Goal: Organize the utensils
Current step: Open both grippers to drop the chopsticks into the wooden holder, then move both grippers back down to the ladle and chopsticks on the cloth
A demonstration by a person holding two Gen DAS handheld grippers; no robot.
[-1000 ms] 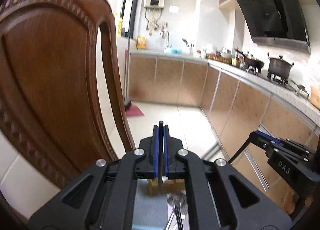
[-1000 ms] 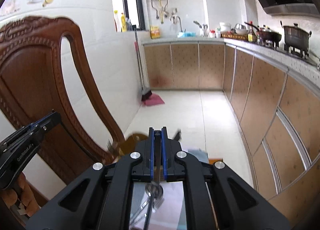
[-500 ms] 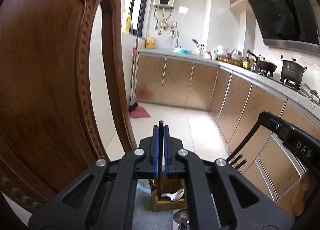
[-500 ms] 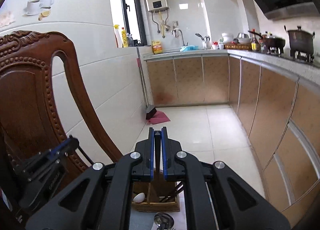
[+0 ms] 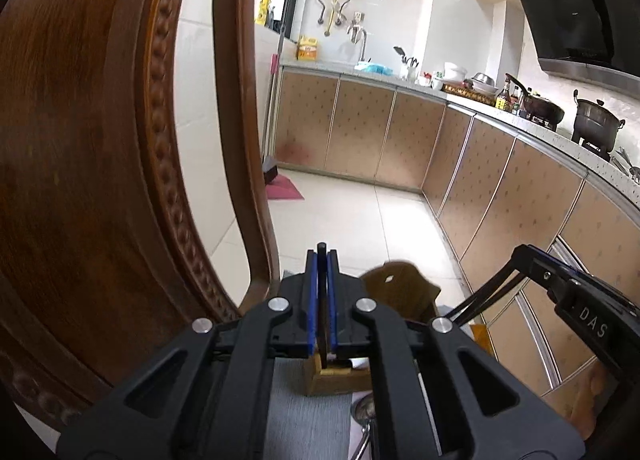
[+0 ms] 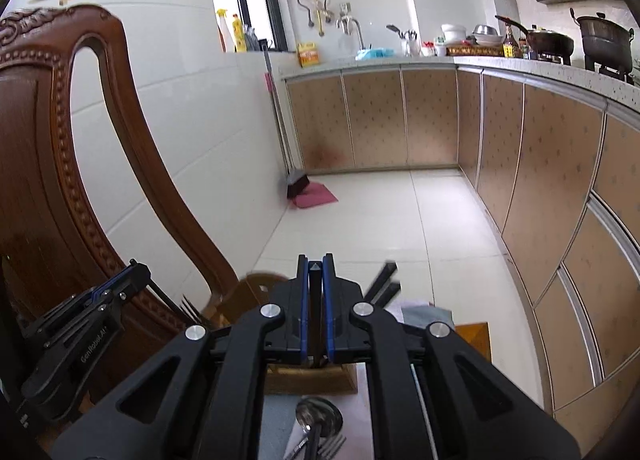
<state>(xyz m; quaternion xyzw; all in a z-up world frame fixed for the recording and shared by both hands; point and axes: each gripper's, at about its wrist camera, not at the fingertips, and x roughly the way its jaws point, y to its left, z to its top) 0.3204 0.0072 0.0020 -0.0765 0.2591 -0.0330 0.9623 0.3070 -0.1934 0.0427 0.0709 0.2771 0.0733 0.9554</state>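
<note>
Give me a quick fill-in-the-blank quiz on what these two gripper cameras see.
1. The left gripper is clamped on a black ___ whose tines show in the right wrist view.
2. The holder ahead of the right gripper, itself clamped on a black utensil, is made of ___.
3. A shiny ___ lies on the mat beneath the right gripper.
Missing: fork; wood; spoon.
</note>
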